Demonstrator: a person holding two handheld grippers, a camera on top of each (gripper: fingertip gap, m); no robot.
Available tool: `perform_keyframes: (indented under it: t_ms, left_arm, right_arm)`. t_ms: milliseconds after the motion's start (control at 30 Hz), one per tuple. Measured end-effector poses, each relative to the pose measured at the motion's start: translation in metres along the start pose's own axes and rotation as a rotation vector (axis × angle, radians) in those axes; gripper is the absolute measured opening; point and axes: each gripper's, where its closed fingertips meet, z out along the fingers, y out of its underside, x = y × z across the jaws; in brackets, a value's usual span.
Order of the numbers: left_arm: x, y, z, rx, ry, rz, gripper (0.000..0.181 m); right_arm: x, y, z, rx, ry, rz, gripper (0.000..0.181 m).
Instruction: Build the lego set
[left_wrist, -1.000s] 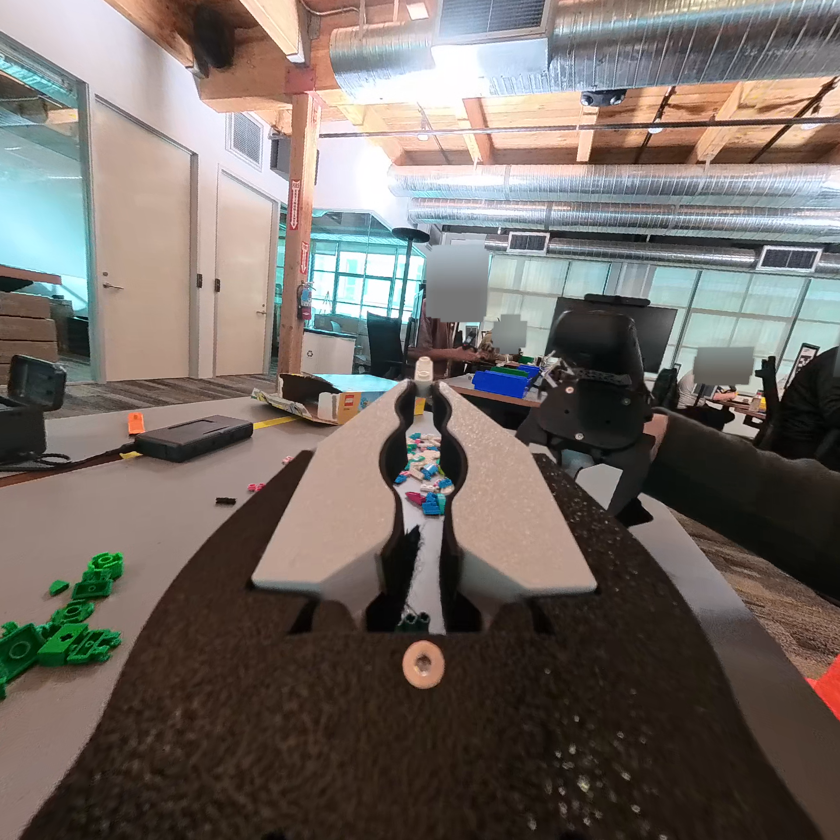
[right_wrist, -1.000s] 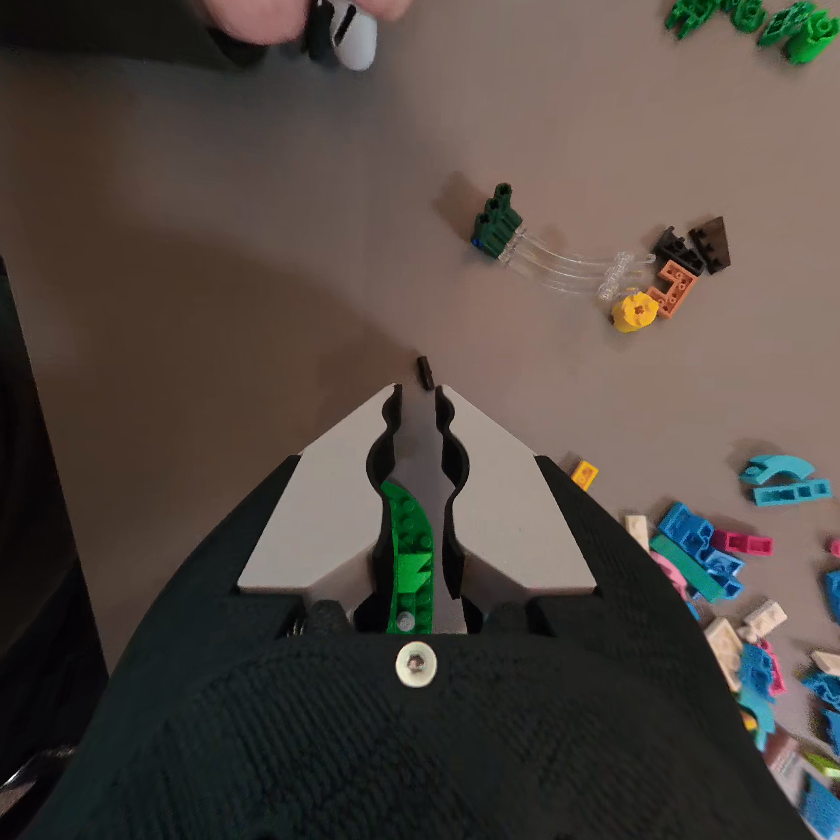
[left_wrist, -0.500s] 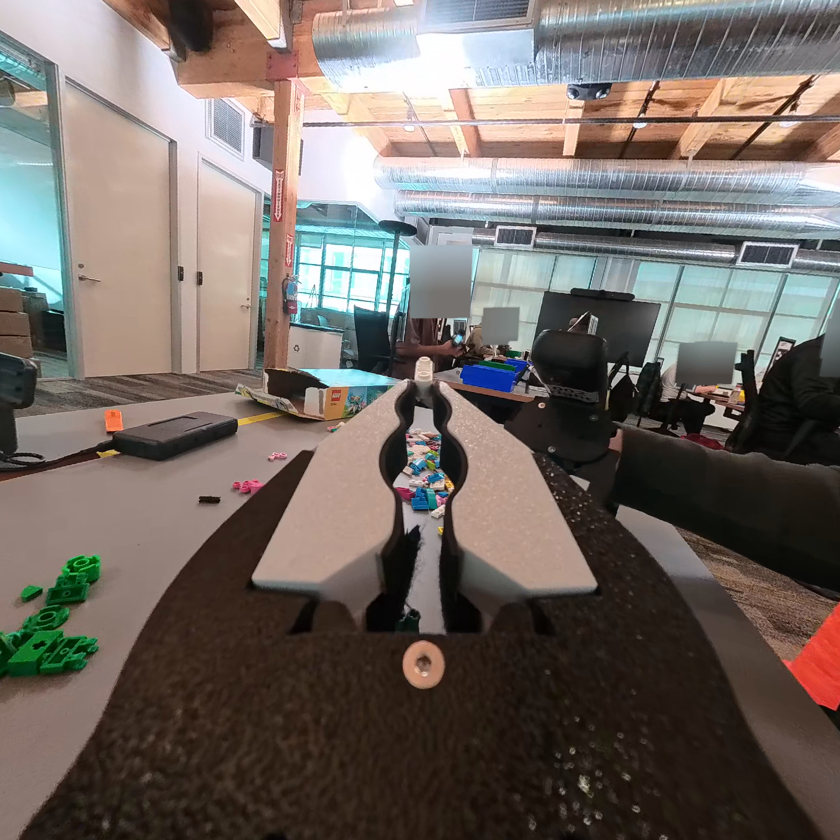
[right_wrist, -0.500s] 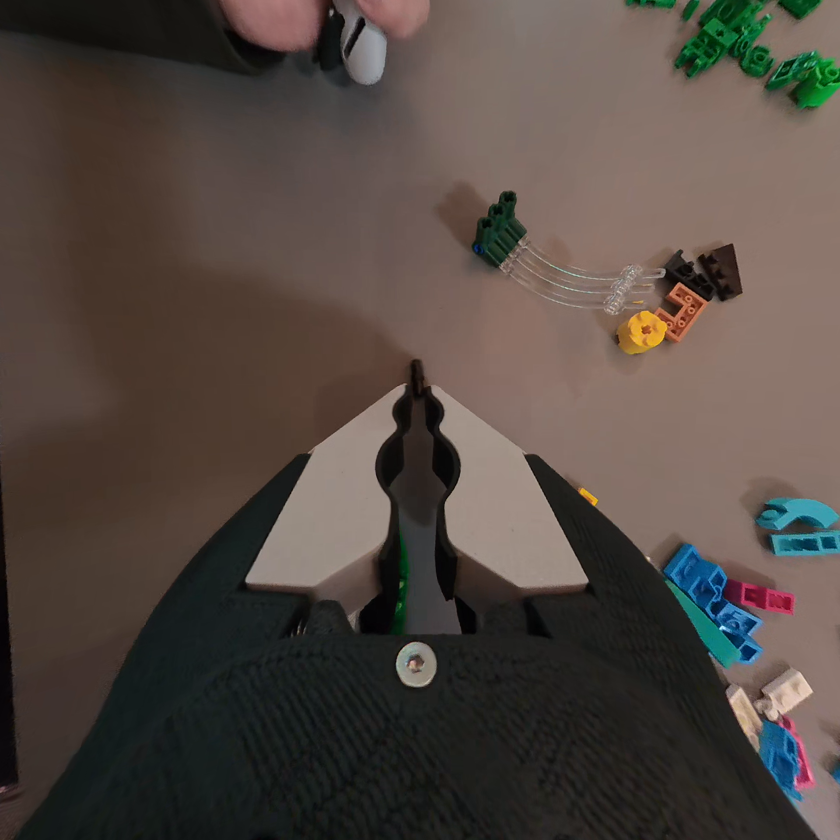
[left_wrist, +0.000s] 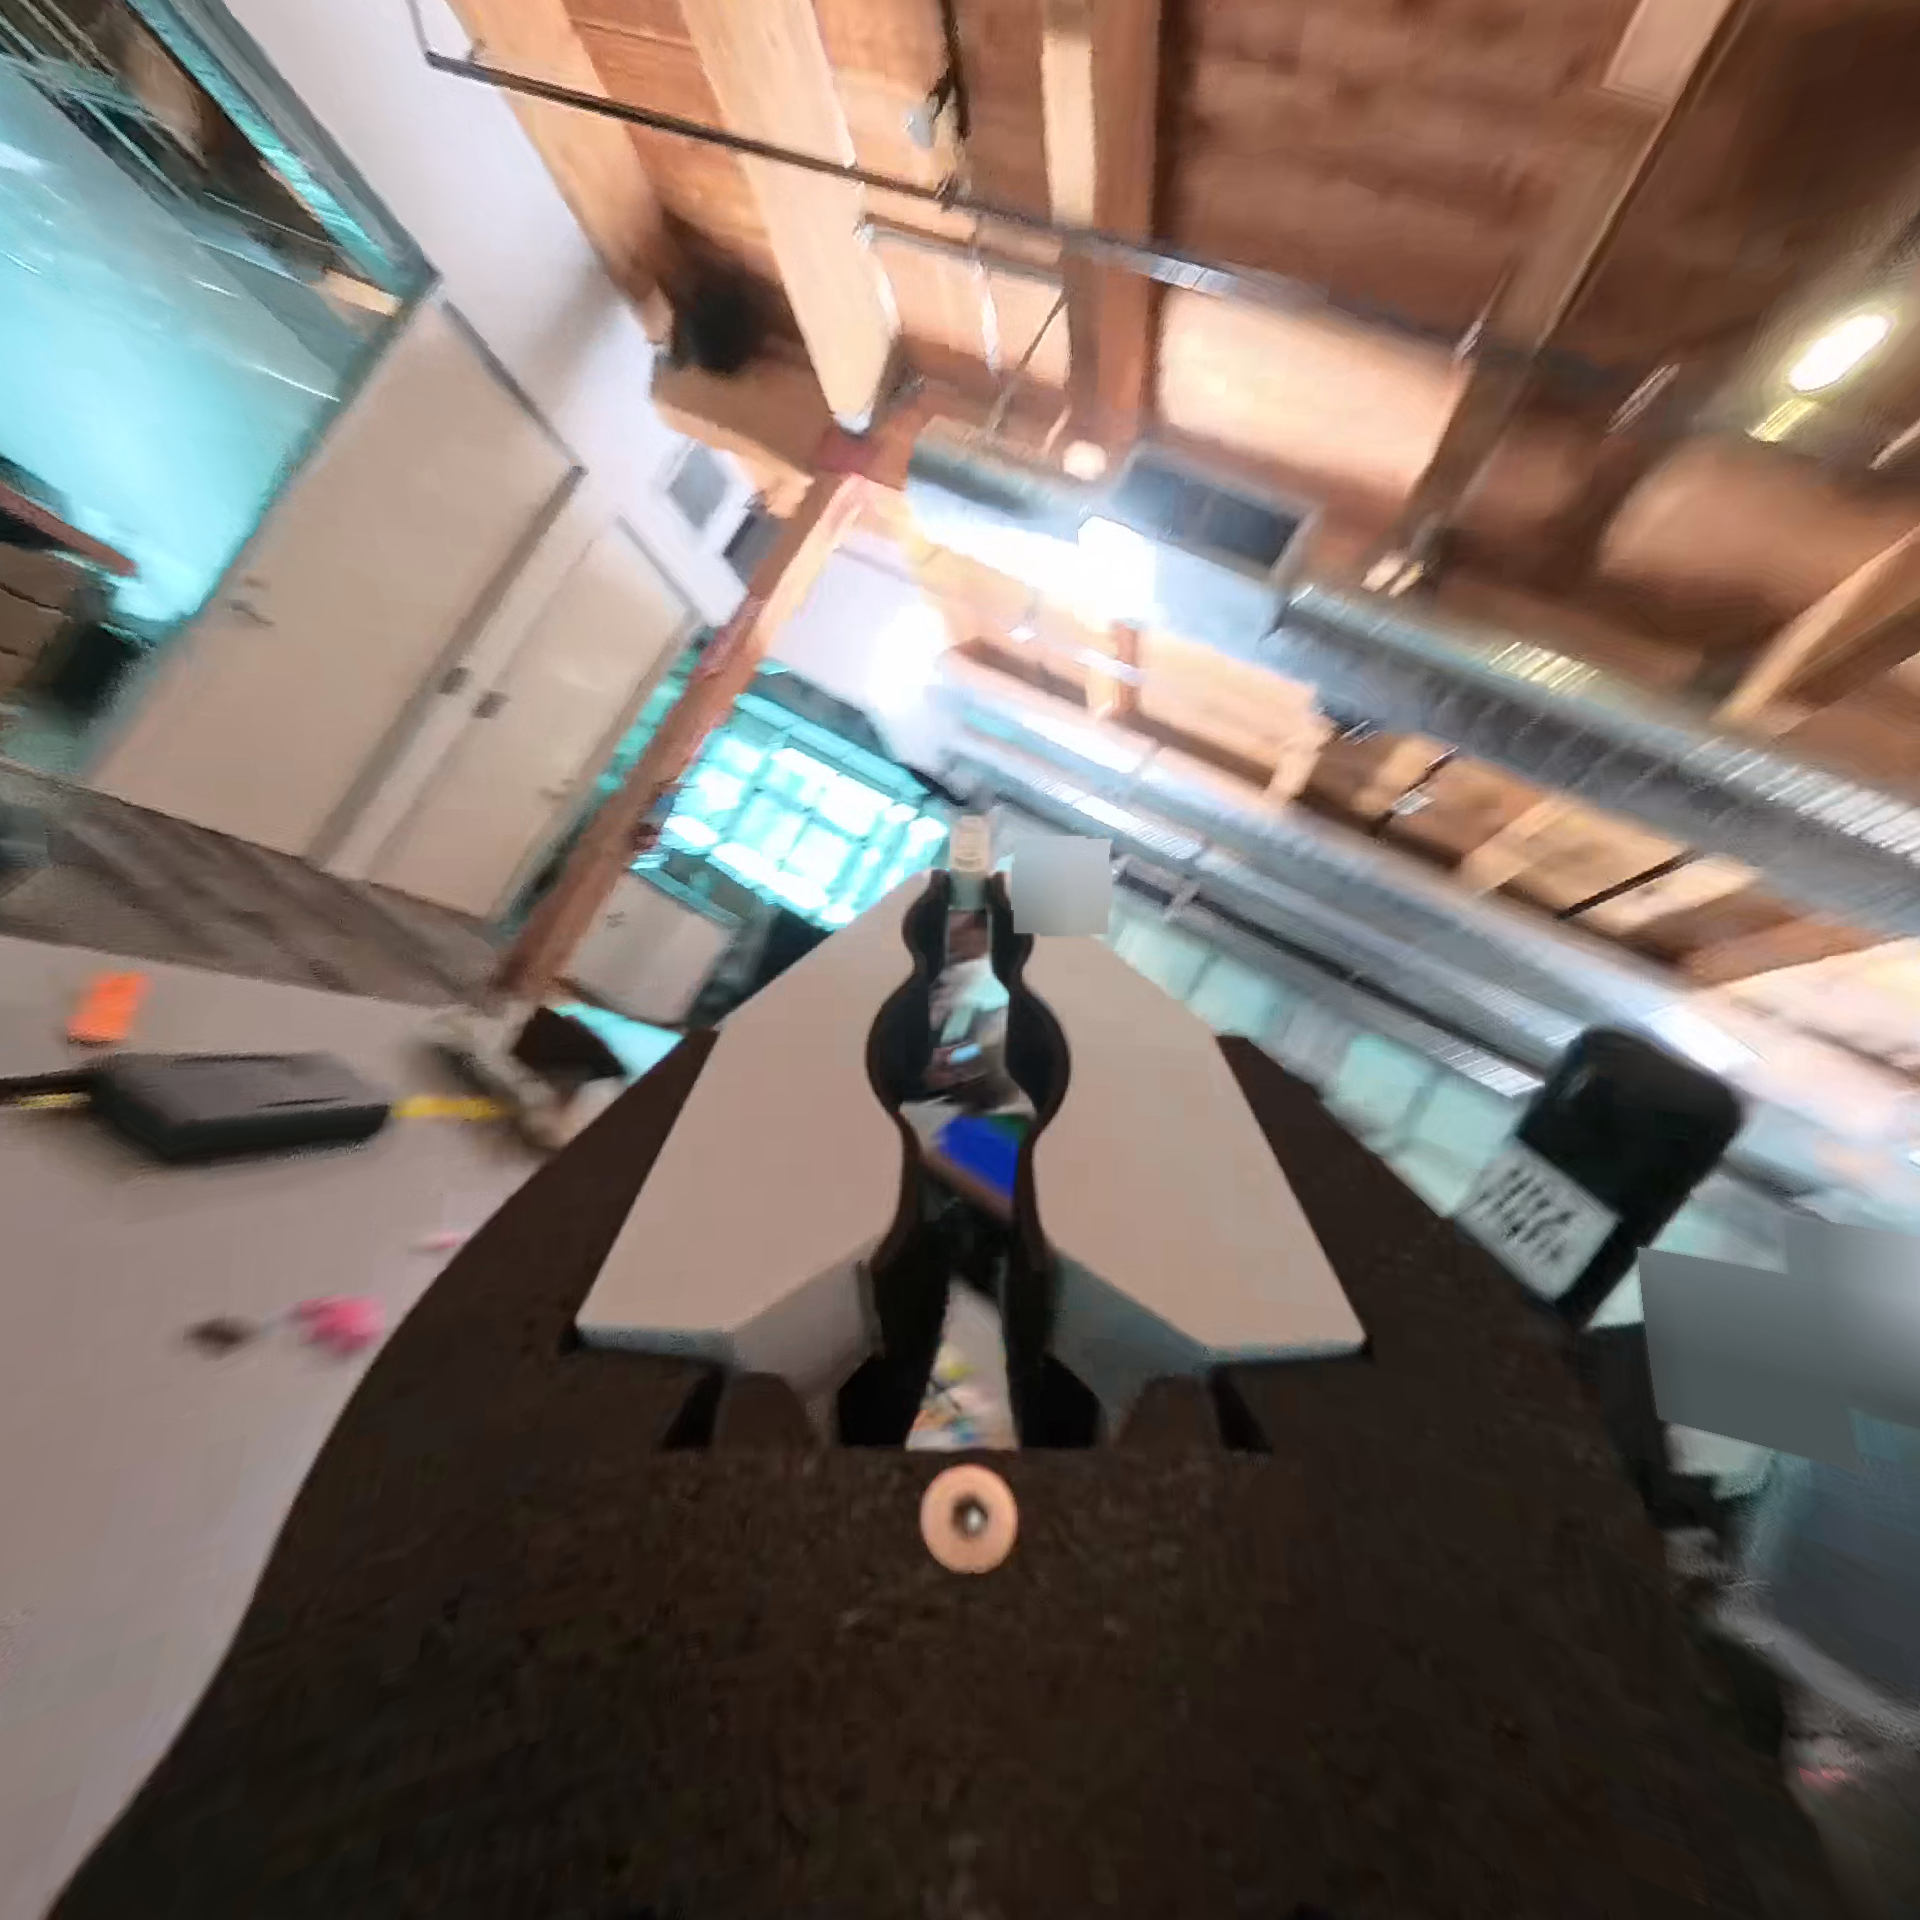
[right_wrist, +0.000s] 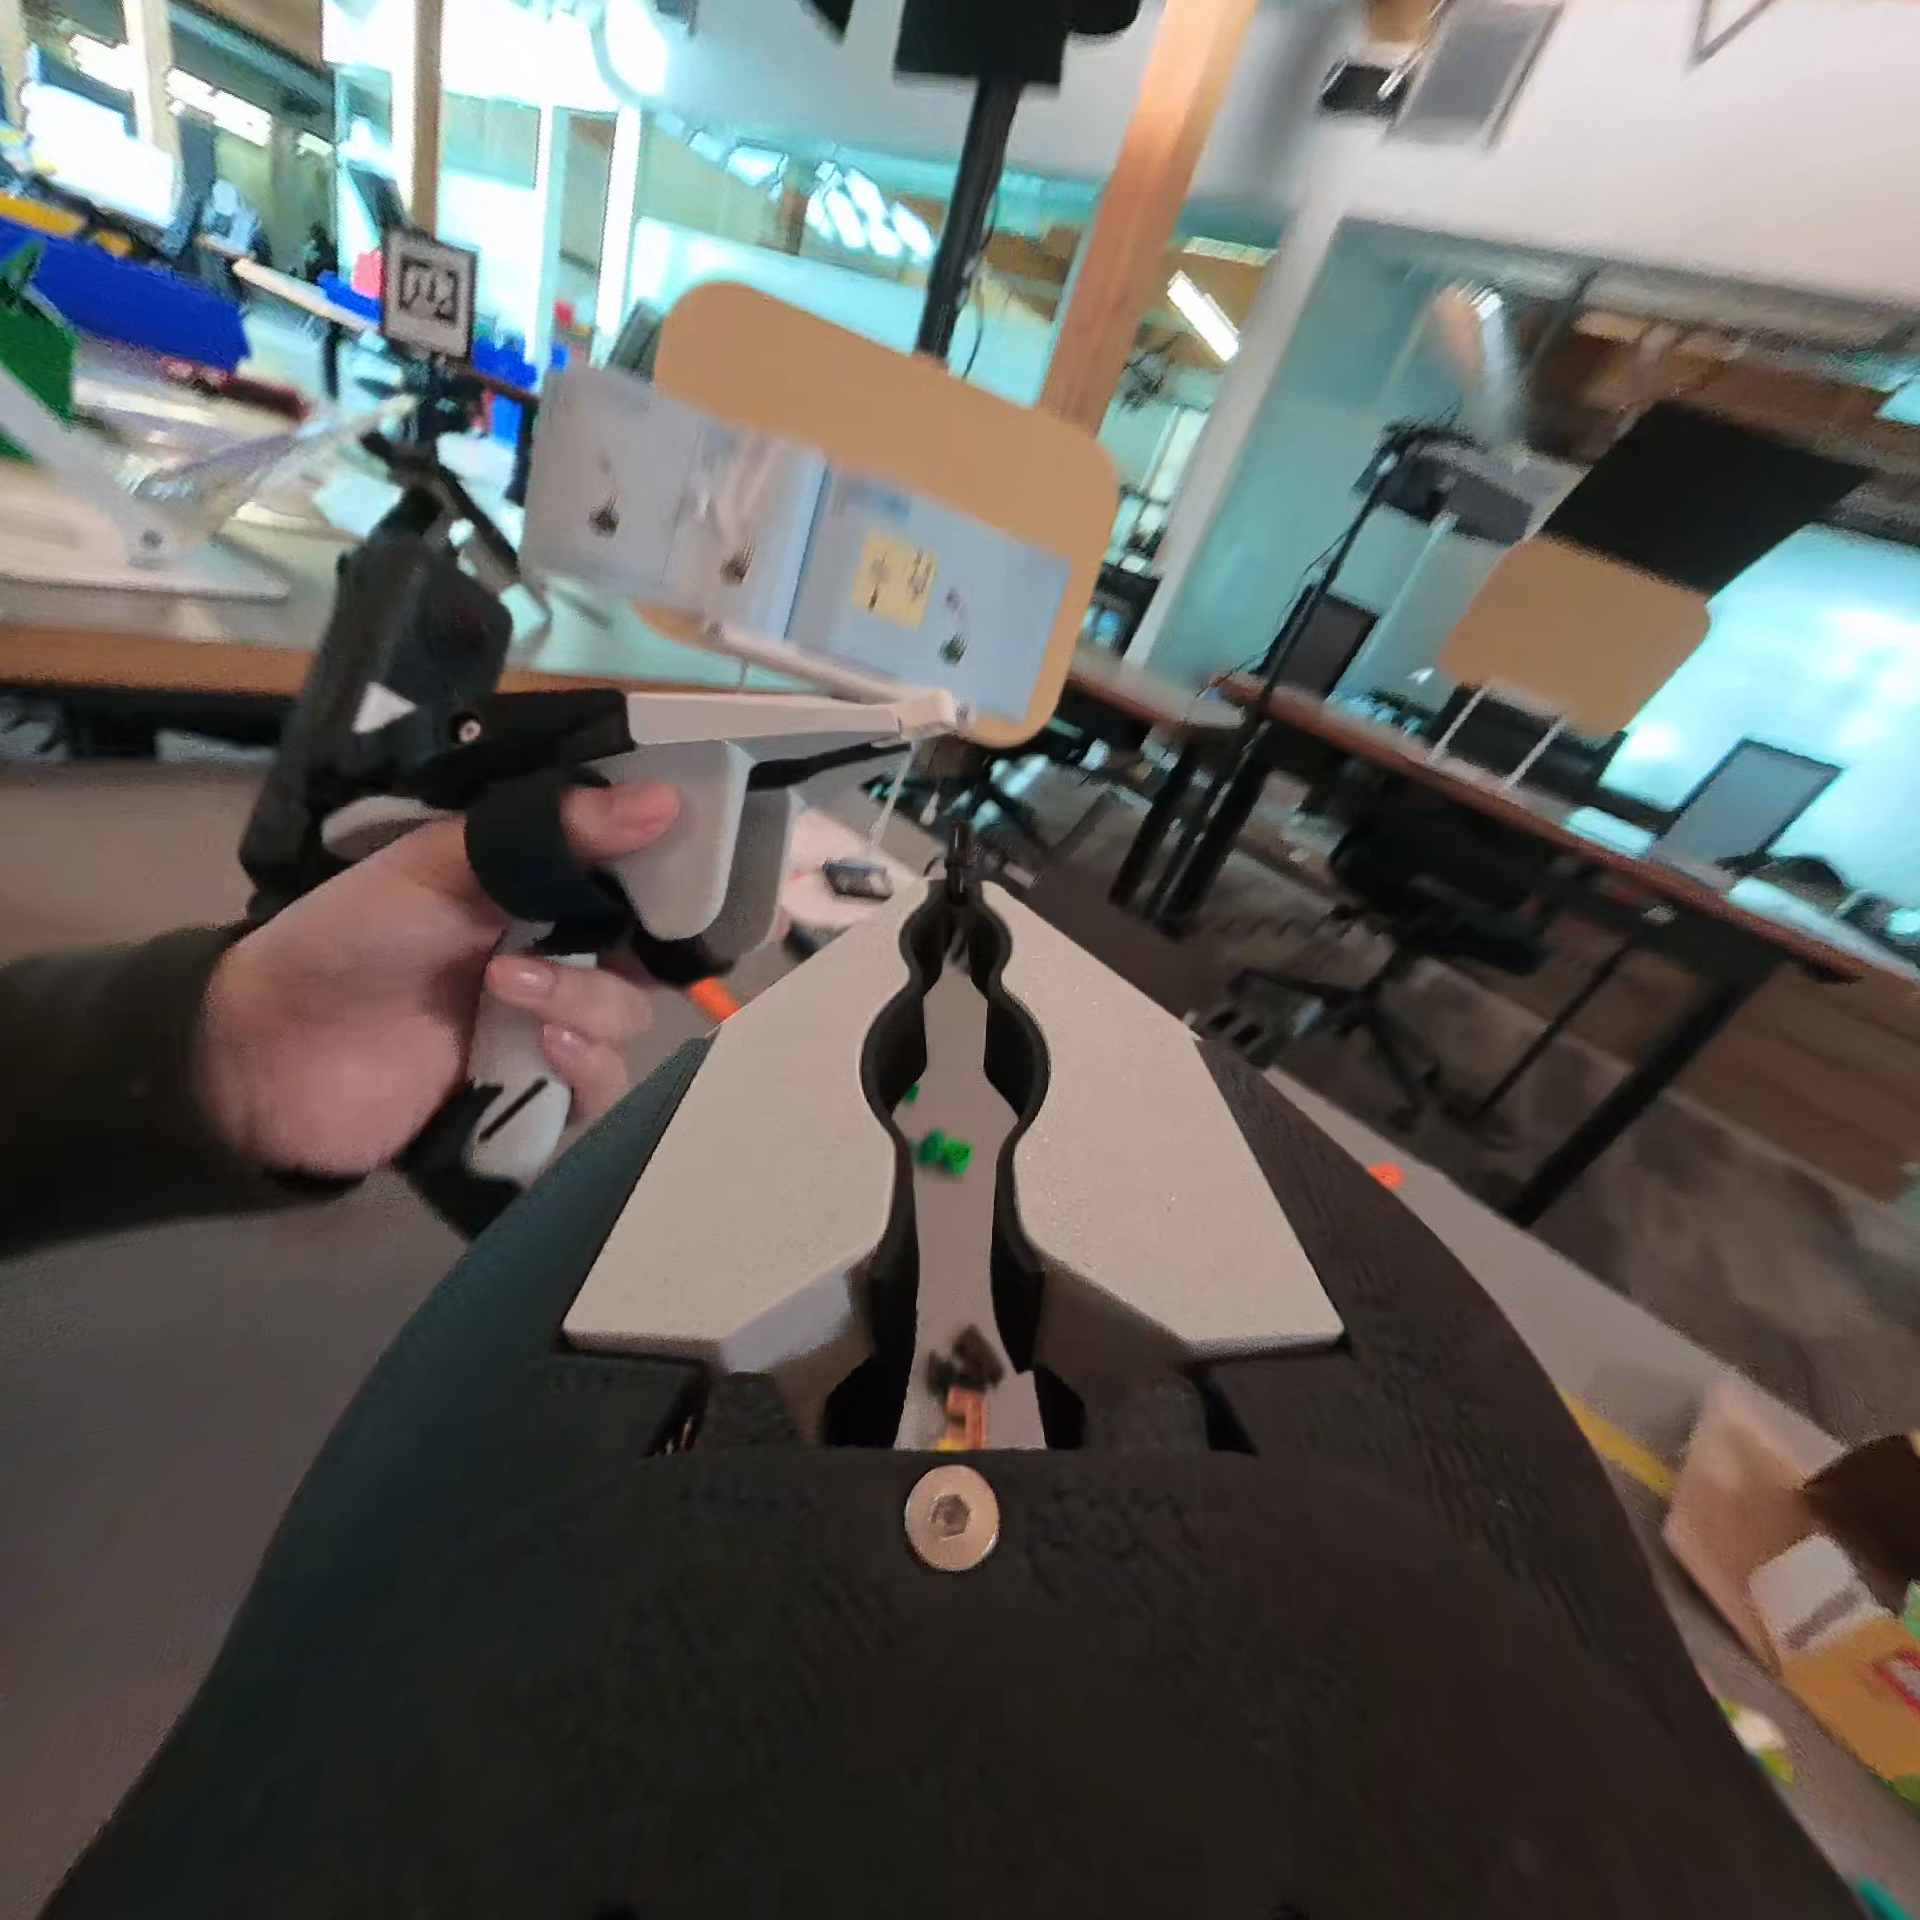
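- My right gripper (right_wrist: 961, 883) is closed on a small black pin (right_wrist: 961, 847), which stands up out of the very tips. I pinch it there so that its free end is exposed for pushing into another part.
- My left gripper (left_wrist: 971, 883) is likewise clamped, on a small pale translucent piece (left_wrist: 969, 844) poking out past the tips. The left wrist view is badly smeared, so I cannot tell that piece's exact shape.
- Both tools are lifted off the grey table (right_wrist: 156, 1455) and tilted up, I judge so that the two parts can be joined in the air.
- In the right wrist view my left hand (right_wrist: 343, 1029) holds the other tool to the left, its fingertips (right_wrist: 930, 712) pointing right, just above and left of my pin and not yet touching it.
- The loose green bricks (right_wrist: 940, 1151) lie on the table below, seen between my right fingers, well apart from both tips.
- A cardboard box (right_wrist: 1808, 1558) sits at the table's right edge.
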Motion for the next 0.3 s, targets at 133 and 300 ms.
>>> perform_keyframes:
  t_ms: [133,300]
  left_arm:
    - [0.048,-0.030,0.017,0.124,0.241,-0.383,0.004]
    - [0.079,-0.032,0.019,0.131,0.431,-0.626,0.005]
  right_arm:
    - [-0.006,-0.049,-0.001,0.078,0.033,-0.037,0.003]
    - [-0.015,-0.077,-0.001,0.074,-0.036,-0.012,0.003]
